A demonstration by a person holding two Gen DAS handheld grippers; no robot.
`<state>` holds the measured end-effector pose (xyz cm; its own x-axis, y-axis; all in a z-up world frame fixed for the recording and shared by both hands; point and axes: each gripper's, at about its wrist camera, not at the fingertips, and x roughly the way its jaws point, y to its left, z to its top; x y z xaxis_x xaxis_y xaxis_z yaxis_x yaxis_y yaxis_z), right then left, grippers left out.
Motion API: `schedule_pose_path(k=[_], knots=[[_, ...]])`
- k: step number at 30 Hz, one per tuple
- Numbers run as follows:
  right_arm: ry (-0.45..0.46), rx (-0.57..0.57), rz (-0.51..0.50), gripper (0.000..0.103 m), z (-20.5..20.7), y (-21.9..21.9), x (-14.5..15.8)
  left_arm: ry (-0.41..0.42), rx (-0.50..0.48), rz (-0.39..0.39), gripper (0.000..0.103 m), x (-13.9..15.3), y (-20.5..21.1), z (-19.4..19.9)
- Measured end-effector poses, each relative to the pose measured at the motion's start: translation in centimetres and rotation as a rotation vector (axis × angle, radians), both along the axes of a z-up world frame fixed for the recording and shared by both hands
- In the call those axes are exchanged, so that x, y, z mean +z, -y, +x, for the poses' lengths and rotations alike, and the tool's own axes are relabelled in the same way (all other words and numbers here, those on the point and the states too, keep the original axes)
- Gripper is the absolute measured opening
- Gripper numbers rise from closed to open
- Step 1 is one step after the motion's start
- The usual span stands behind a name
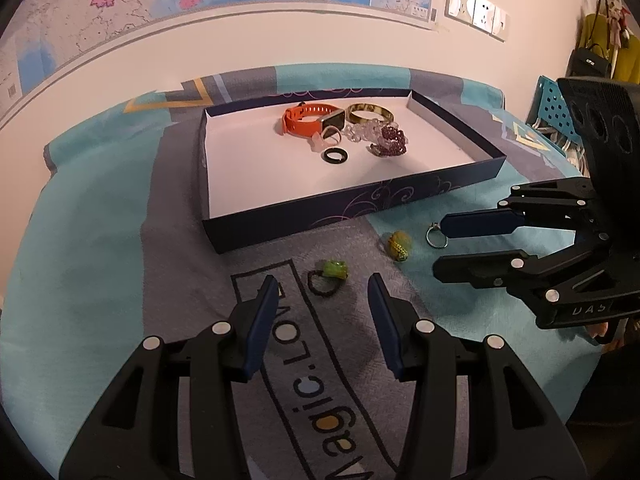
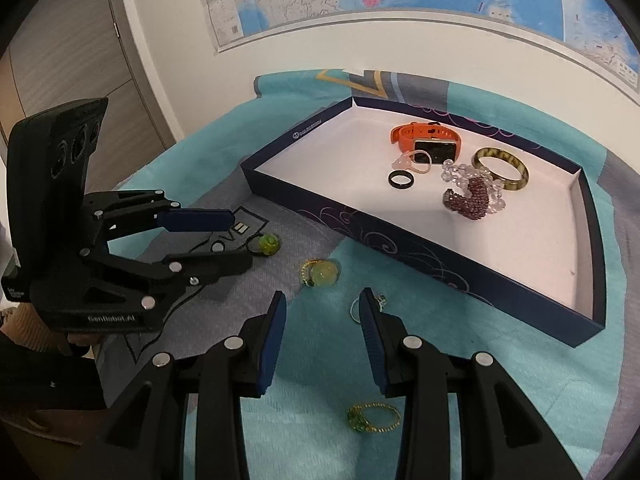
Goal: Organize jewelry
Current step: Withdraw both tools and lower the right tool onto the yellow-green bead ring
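A dark blue tray holds an orange watch, a bangle, a black ring, clear beads and a purple bead bracelet. On the cloth lie a green-stone ring, a yellow-stone ring, a silver ring and a gold ring. My left gripper is open over the green-stone ring. My right gripper is open beside the silver ring.
A teal and grey cloth covers the table. A map hangs on the wall behind. A blue pegboard and hanging bags stand at the far right.
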<state>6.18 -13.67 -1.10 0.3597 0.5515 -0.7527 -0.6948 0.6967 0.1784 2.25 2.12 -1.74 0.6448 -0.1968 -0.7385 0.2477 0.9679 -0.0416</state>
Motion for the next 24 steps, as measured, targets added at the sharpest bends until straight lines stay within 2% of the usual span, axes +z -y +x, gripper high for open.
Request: schedule_pose_path(k=[19,24], knots=[[-0.008,0.005,-0.018,0.034,1.1,-2.3,-1.0,-0.053,-0.02,0.011,0.039,-0.6,0.8,1.7],[-0.009,-0.003,-0.022,0.025,1.3,-2.2,-1.1,-0.054,-0.019,0.008,0.03,-0.6,0.8,1.8]])
